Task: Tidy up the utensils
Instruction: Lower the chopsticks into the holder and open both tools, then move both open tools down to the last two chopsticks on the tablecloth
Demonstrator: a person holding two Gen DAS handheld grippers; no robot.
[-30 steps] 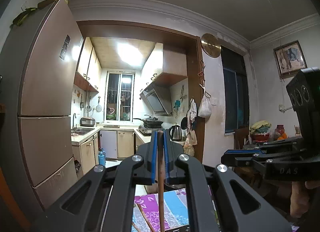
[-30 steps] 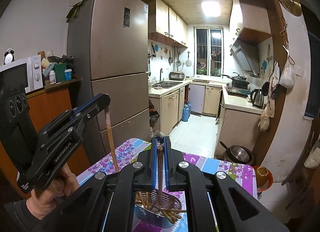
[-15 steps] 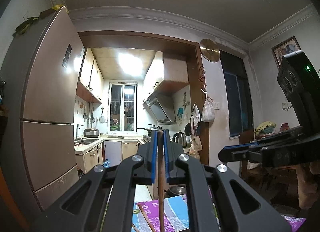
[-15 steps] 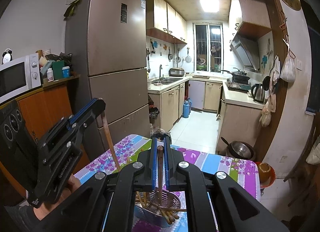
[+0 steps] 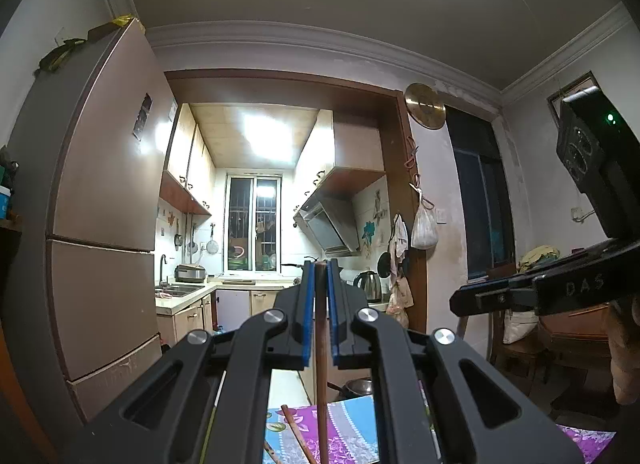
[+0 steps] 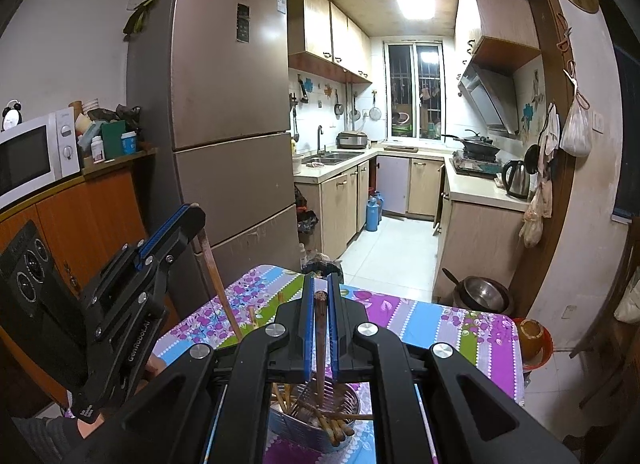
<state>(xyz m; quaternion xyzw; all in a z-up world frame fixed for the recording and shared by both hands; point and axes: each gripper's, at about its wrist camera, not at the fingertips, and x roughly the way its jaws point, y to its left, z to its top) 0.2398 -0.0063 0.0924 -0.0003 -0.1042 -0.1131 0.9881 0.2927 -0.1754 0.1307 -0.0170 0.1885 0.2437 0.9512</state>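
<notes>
Lower now sits the left gripper [image 6: 188,224], fingers pinching a chopstick [image 6: 218,284]; right gripper [image 6: 320,300] pinches another chopstick [image 6: 320,344] above the basket [image 6: 288,424].

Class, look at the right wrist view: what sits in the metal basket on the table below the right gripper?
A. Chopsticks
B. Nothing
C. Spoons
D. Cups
A: brown chopsticks lie jumbled inside the metal basket, under the right gripper.

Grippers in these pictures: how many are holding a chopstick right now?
2. The left gripper clamps one chopstick; the right gripper clamps another chopstick above the metal basket.
</notes>
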